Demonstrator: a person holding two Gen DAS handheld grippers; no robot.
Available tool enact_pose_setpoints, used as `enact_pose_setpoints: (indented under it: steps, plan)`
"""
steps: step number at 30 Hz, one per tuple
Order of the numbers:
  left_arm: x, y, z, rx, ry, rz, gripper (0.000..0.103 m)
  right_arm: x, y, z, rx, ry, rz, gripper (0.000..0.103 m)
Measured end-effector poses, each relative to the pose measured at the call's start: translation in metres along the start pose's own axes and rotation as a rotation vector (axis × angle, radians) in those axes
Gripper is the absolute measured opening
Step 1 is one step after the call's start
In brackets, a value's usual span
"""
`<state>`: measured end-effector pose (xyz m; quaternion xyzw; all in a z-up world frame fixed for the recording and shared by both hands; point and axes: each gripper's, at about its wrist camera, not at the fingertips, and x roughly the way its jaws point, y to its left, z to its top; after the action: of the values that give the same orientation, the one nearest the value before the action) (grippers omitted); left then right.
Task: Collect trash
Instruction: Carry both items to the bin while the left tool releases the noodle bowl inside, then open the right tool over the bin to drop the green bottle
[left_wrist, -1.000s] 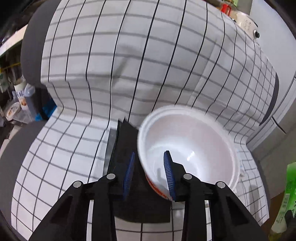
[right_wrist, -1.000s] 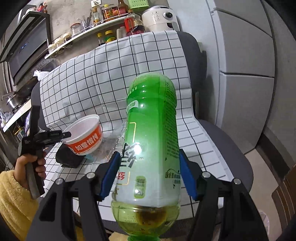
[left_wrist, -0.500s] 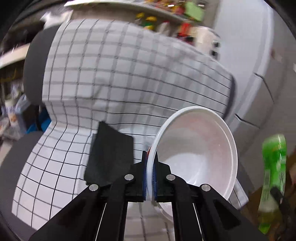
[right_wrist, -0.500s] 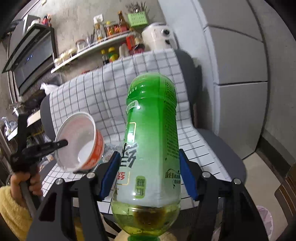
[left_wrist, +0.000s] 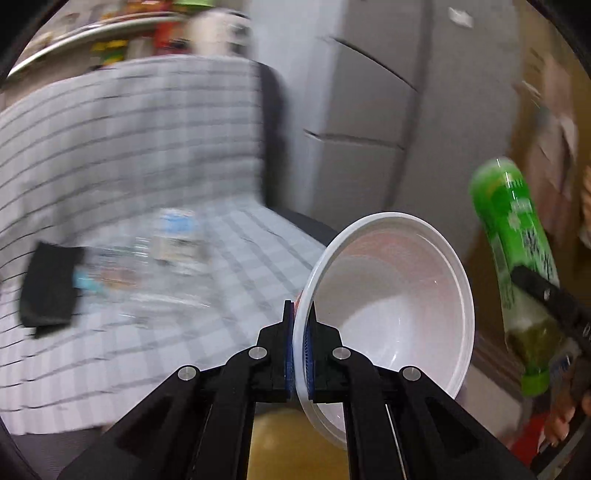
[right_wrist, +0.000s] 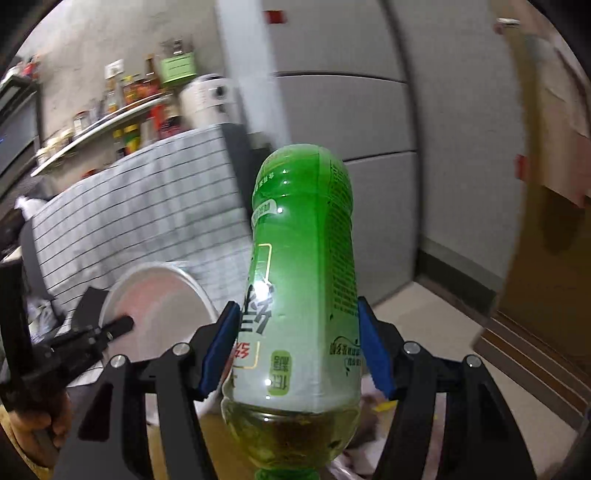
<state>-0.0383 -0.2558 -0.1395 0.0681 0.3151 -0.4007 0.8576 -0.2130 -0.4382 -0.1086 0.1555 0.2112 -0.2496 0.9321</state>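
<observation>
Clear of the checked seat, off its front edge, both pieces of trash are held in the air. The white bowl (left_wrist: 388, 314) is pinched by its rim in the left gripper (left_wrist: 300, 354), jaws shut on the thin wall, one pad inside and one outside. A rim pinch suits a wide, light vessel that the jaws could not span; the bowl hangs tilted, mouth turned sideways. Interior smooth, glossy, apparently empty; outer wall shows a red-orange band at the pinch.

The green bottle (right_wrist: 301, 295) is clamped across its body by the right gripper (right_wrist: 297, 350), blue pads on the label on either side. It is inverted, cap end toward the camera; a little yellowish liquid with dark sediment sits in the neck. Clear, ribbed, thin-walled plastic, so likely to flex under a hard squeeze.

Left on the checked cloth (left_wrist: 110, 155): a flattened clear plastic bottle (left_wrist: 162, 254) and a flat black item (left_wrist: 48, 284), both blurred. Grey panelled doors (right_wrist: 369, 122) stand behind. Pale, blurred material below the bottle may be a bin bag; cannot confirm.
</observation>
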Motion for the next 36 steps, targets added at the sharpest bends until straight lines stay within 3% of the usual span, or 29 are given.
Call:
enact_pose_setpoints:
  steps: [4,12,15,17,18,25,36]
  plan:
    - [0.028,-0.058,-0.011,0.108,0.081,-0.100,0.006,-0.016,-0.039,-0.007,0.065,-0.023,-0.071,0.062]
    - [0.068,-0.121,-0.013,0.206,0.153,-0.196,0.006,-0.025,-0.100,-0.013,0.177,-0.054,-0.142,0.062]
    - [0.082,-0.137,-0.009,0.208,0.163,-0.243,0.013,-0.023,-0.112,-0.016,0.196,-0.051,-0.151,0.062]
    - [0.094,-0.144,-0.007,0.200,0.180,-0.263,0.035,-0.023,-0.117,-0.019,0.194,-0.044,-0.162,0.062]
    - [0.100,-0.149,-0.007,0.196,0.194,-0.260,0.039,-0.021,-0.118,-0.022,0.193,-0.037,-0.170,0.062]
    - [0.090,-0.136,-0.007,0.177,0.160,-0.271,0.042,-0.003,-0.120,-0.036,0.191,0.021,-0.182,0.062]
    - [0.062,-0.102,0.003,0.128,0.097,-0.195,0.042,0.013,-0.104,-0.044,0.151,0.085,-0.186,0.063]
